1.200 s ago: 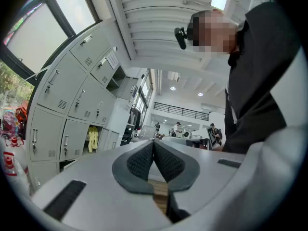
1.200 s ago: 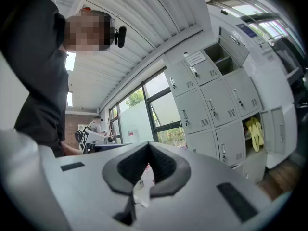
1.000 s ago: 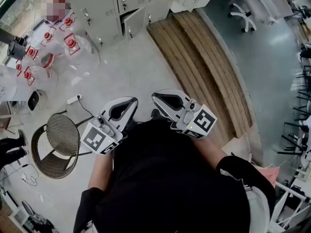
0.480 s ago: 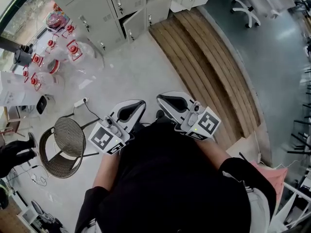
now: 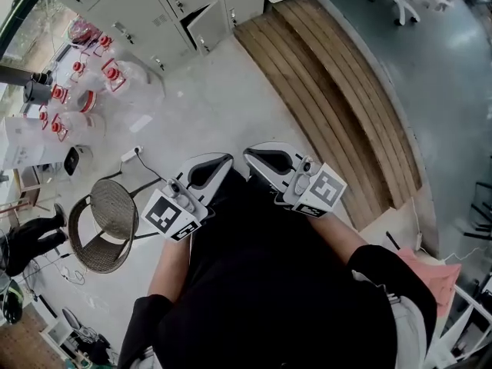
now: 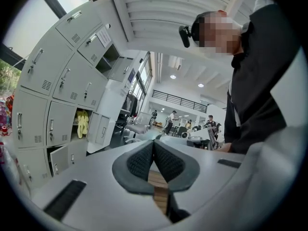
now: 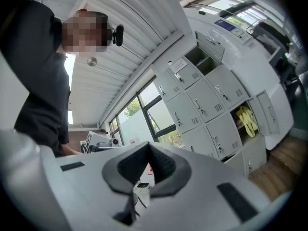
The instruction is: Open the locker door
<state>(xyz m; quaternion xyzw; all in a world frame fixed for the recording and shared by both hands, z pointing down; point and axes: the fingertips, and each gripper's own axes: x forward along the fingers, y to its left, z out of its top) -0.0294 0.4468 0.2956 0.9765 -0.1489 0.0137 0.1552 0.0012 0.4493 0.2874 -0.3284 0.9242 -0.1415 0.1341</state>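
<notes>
Risks first: both grippers sit tucked against the person's torso, well apart from the lockers [image 5: 146, 10], so the whole approach is yet to be made. The floor on the way holds a cable with a power strip [image 5: 132, 154], a round mesh chair [image 5: 108, 221] and red-capped water jugs [image 5: 84, 79], and the edge of the wooden platform [image 5: 330, 91] is near, so a trip or snag is possible. The left gripper [image 5: 217, 164] is closed with its pads together and nothing between them [image 6: 153, 148]. The right gripper [image 5: 255, 158] is the same, closed and empty [image 7: 148, 150]. Either one probably has to open before it can take a handle, or it will just knock the door. The handles look thin and upright, so a slip-off is likely if the approach is off-centre. Picking the wrong door is also a risk, since I cannot tell which door is meant. The low ajar door [image 5: 207, 25] could get bumped shut. Looks: a grey metal bank standing at the far end of the floor beside the window, several columns of small doors with bar handles and vent slots [image 7: 211, 97]. One compartment is open with something yellow hanging inside [image 6: 83, 121], an upper one is open too [image 6: 109, 56], and one low door is ajar [image 6: 60, 160].
</notes>
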